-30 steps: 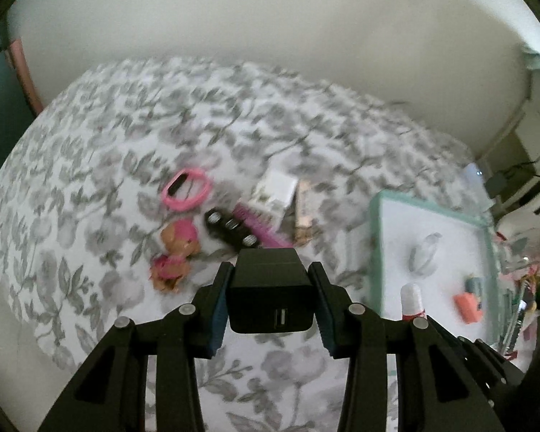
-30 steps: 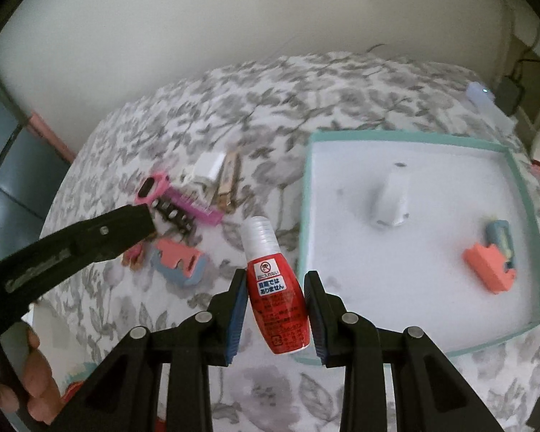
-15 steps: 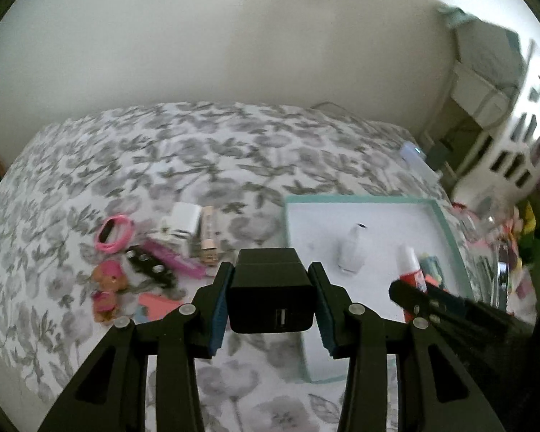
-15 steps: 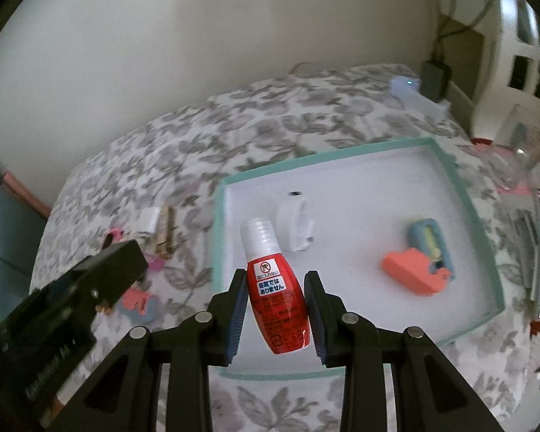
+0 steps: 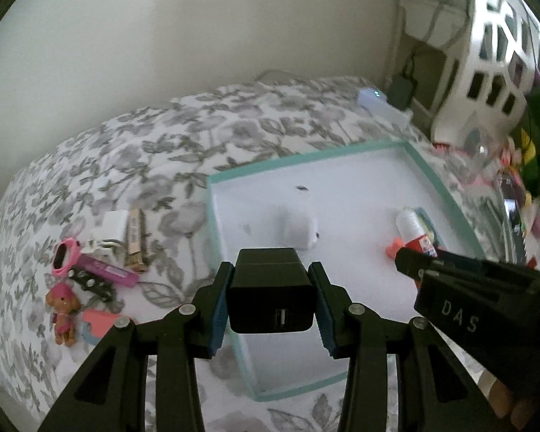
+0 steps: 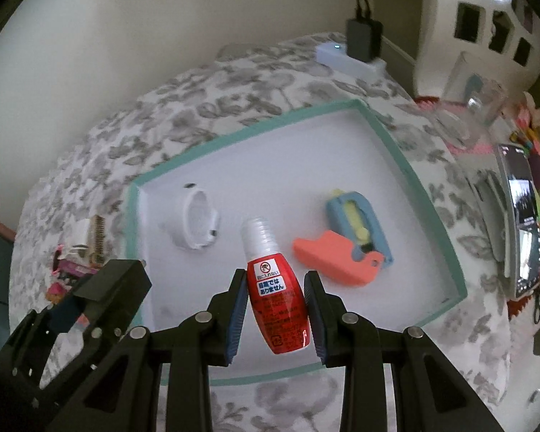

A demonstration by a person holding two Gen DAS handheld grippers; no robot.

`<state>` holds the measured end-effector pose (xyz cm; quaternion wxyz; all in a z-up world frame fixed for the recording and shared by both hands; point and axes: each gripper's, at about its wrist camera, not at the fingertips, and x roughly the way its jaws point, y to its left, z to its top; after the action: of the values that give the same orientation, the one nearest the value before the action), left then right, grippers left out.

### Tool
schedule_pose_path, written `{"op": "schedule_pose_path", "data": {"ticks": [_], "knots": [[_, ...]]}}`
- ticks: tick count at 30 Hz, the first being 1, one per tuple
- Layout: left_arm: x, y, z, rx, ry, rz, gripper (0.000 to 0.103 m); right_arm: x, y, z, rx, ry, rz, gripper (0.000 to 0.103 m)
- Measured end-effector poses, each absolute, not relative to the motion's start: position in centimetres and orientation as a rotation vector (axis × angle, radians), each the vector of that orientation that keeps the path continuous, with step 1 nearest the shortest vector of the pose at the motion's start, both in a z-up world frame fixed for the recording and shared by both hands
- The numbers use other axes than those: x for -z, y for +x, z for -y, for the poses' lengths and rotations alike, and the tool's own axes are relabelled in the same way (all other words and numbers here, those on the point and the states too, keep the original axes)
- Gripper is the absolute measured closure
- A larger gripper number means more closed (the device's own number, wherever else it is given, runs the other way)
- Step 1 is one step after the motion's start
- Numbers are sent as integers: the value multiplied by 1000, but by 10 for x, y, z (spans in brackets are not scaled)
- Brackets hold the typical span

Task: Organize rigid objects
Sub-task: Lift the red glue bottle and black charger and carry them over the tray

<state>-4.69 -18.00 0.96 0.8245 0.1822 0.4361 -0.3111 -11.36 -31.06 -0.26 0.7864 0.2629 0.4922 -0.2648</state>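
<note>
My left gripper [image 5: 271, 304] is shut on a black USB charger block [image 5: 271, 289] and holds it above the near left part of the white tray with a teal rim [image 5: 212, 216]. My right gripper [image 6: 274, 309] is shut on a red bottle with a white cap [image 6: 275, 288] above the tray's middle [image 6: 255, 165]; the bottle also shows in the left wrist view [image 5: 415, 232]. In the tray lie a white round case [image 6: 198, 221] and an orange and blue tape dispenser [image 6: 345, 248]. The left gripper shows at the lower left of the right wrist view [image 6: 90, 298].
Left of the tray on the floral cloth [image 5: 126, 151] lie a pink watch [image 5: 64, 255], a white charger [image 5: 112, 228], a wooden clip [image 5: 135, 239], a purple comb [image 5: 106, 270], a doll figure [image 5: 63, 309]. A white power strip [image 6: 345, 59], a basket [image 5: 493, 46], a phone [image 6: 522, 216] stand right.
Both grippers have moved right, from over the cloth to over the tray, each still holding its object. The right gripper now shows at the left wrist view's right edge.
</note>
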Motion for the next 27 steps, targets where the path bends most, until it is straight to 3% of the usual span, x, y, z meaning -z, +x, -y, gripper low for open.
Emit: {"op": "schedule_pose_path", "data": {"ticks": [27], "knots": [[54, -49, 195, 626, 470, -1163, 59, 46, -109, 306, 577, 517, -1238, 68]]}}
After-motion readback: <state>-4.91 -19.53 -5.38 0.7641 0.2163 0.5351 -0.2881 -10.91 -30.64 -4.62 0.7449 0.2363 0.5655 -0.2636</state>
